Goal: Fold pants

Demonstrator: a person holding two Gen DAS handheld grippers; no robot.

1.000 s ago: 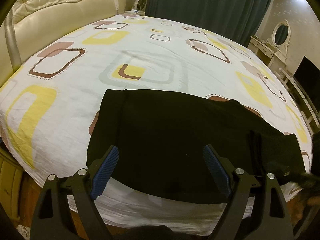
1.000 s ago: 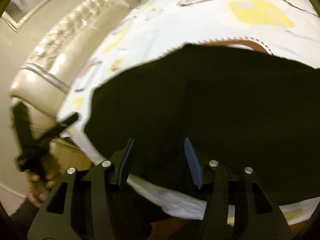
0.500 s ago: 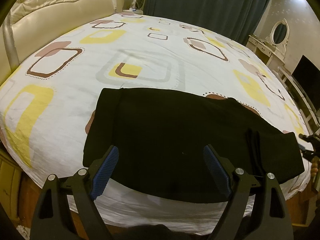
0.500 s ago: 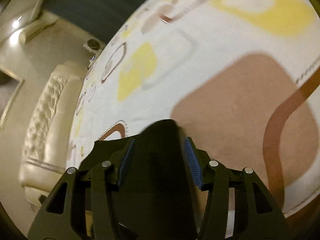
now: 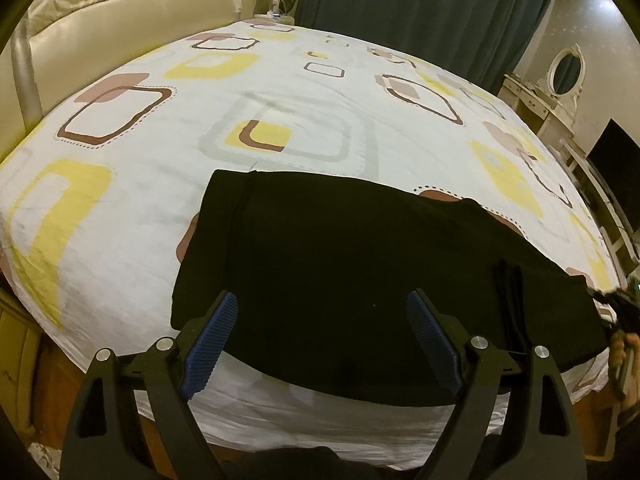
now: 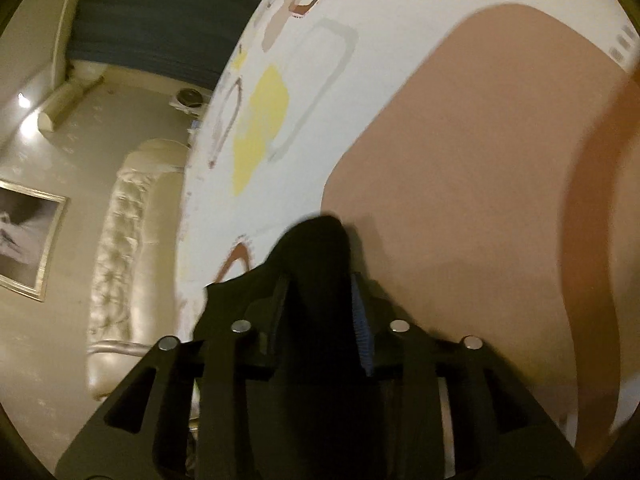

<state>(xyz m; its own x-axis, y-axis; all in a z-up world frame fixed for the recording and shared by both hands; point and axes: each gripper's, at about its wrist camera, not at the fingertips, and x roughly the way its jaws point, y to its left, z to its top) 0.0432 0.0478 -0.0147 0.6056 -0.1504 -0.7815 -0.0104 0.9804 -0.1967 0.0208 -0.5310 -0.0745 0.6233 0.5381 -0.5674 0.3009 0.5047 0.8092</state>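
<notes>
Black pants (image 5: 340,264) lie flat across the near edge of the bed, folded lengthwise, one end at the left and the other at the far right. My left gripper (image 5: 322,300) hovers open over their near edge, its blue pads (image 5: 212,332) wide apart with only flat cloth below. At the far right end, my right gripper (image 5: 616,304) shows small, held by a hand. In the right wrist view a bunched corner of the pants (image 6: 316,248) fills the gap of my right gripper (image 6: 318,280), whose jaws are closing on it.
The patterned white sheet (image 5: 280,100) stretches far beyond the pants. A cream tufted headboard (image 5: 100,12) stands at the left, dark curtains (image 5: 420,12) behind. A white dressing table (image 5: 552,92) and a dark screen (image 5: 616,168) stand along the right side.
My right gripper swung from the middle of the pants to their right end, rolled over, and its jaws narrowed around a bunch of the cloth. The left gripper stayed still and open.
</notes>
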